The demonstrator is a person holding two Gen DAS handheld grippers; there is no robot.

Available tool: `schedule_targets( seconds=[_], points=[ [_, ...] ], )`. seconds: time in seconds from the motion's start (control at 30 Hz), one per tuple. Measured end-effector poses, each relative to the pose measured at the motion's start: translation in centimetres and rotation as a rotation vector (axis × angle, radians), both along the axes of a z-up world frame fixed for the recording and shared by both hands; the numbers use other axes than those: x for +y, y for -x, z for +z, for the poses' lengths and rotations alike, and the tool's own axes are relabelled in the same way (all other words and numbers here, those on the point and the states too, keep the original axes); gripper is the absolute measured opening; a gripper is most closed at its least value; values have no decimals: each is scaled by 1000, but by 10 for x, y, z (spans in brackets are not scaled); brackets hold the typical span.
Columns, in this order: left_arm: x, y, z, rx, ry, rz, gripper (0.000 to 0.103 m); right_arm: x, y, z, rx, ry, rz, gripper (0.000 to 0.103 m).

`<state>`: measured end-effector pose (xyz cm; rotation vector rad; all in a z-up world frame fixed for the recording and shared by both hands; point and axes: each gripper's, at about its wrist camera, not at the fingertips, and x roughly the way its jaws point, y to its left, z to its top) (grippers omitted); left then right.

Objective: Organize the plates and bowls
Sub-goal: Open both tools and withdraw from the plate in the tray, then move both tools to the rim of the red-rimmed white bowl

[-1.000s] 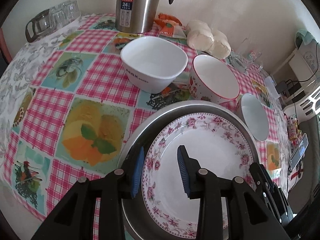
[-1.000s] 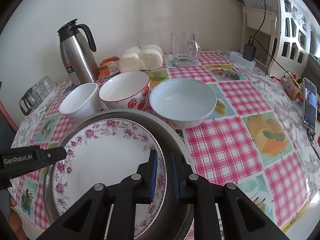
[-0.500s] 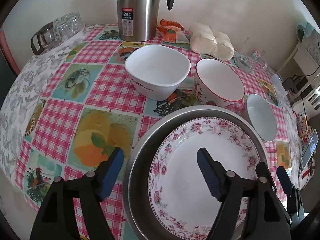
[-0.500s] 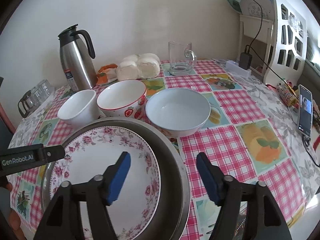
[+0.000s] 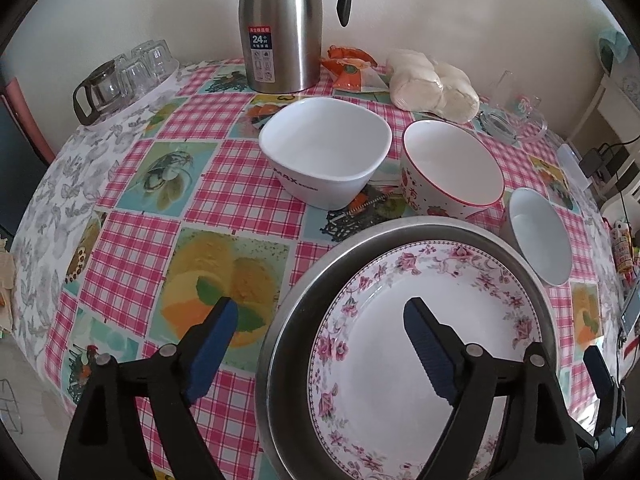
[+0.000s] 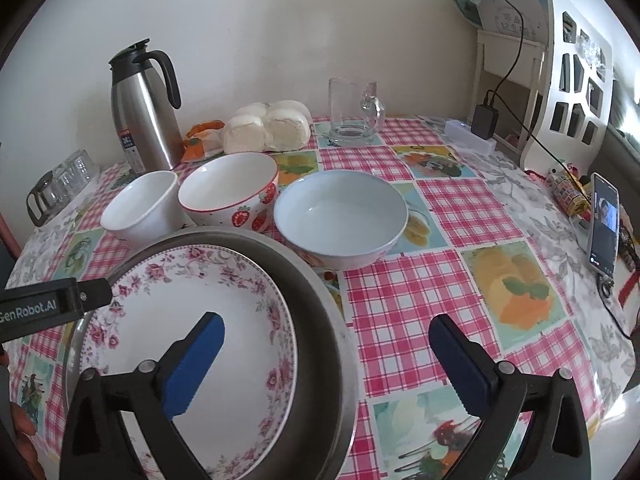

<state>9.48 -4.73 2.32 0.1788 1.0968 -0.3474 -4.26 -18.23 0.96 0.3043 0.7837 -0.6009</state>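
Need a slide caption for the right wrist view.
Right tongs open over floral plate nested in steel pan, three bowls behind.

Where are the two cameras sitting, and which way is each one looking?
Left wrist: sits on the left gripper, looking down over the flowered plate's left edge; its own open jaws show, just opened.
Right wrist: sits on the right gripper, looking across the metal tray's right edge; its open jaws show, plus the other gripper's tip at left.
Both see the plate, tray, three bowls and the steel kettle.
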Motion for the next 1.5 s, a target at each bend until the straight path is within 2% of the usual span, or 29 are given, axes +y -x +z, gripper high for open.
schedule_targets(
  seconds=[0.03,0.07,0.23,0.53,0.9,1.07,1.2,1.5],
  points=[
    [0,0,-1,2,-3,-2,97,-1,0,0,3,0,-5,103],
    [0,0,-1,3,-6,-2,98,-1,1,0,7,4,-13,103],
    [-2,-3,-1,6,0,6,98,-4,2,2,11,20,-29,103],
    [-18,-26,5,49,91,22,98,-18,0,5,33,77,-74,103],
    [-38,-50,1,96,141,16,98,-26,-14,5,66,122,-82,103],
    [-36,-63,0,97,154,48,98,-22,-29,2,129,93,-14,103],
    [-36,-73,-3,103,167,69,100,-21,-40,-4,182,31,31,103],
    [-51,-86,-13,105,99,24,100,-33,-58,-8,217,-66,80,103]
  ],
)
